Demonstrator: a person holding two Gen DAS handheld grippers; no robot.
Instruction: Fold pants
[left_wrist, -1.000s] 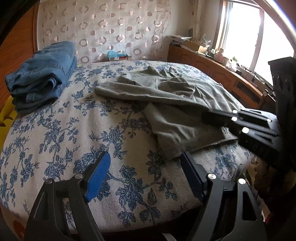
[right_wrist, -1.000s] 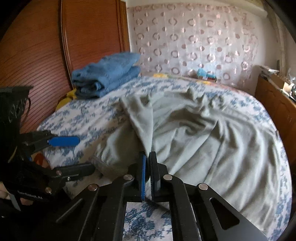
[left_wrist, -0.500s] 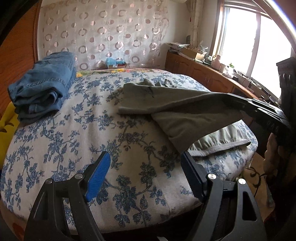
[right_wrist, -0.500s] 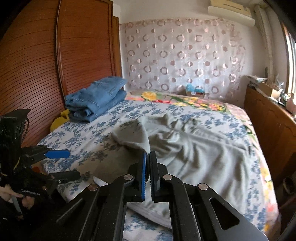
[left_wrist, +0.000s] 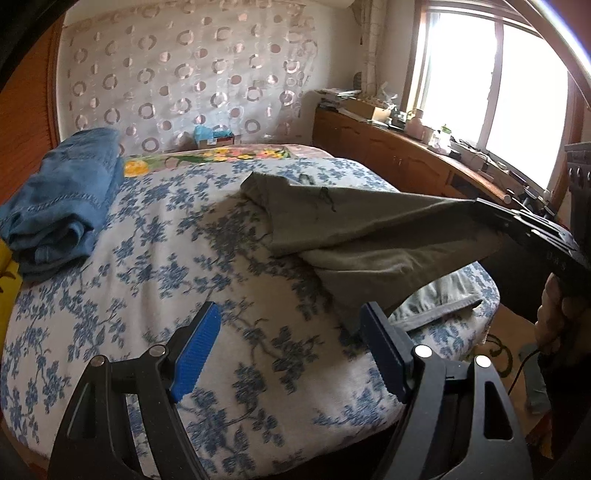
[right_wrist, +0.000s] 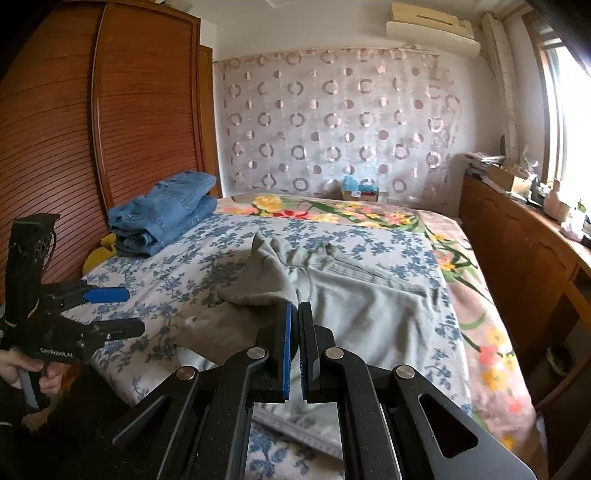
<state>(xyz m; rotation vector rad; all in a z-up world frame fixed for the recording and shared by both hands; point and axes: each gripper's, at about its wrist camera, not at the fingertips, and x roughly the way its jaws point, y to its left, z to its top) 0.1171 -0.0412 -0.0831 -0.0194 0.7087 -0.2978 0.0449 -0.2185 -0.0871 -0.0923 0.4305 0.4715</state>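
At the near edge of the bed (left_wrist: 110, 302), the left gripper (left_wrist: 288, 350) hangs with its fingers wide apart, touching nothing. To its right, the right gripper (right_wrist: 294, 347) has its pads pressed together on a fold of the pants (right_wrist: 354, 306), lifting one grey leg clear while the rest lies across the right half of the bed. Only a thin pinch of cloth is held, so a quick pull could slip it free or drag the waistband askew. Farther off, at the far left, sits a stack of jeans (left_wrist: 62, 199).
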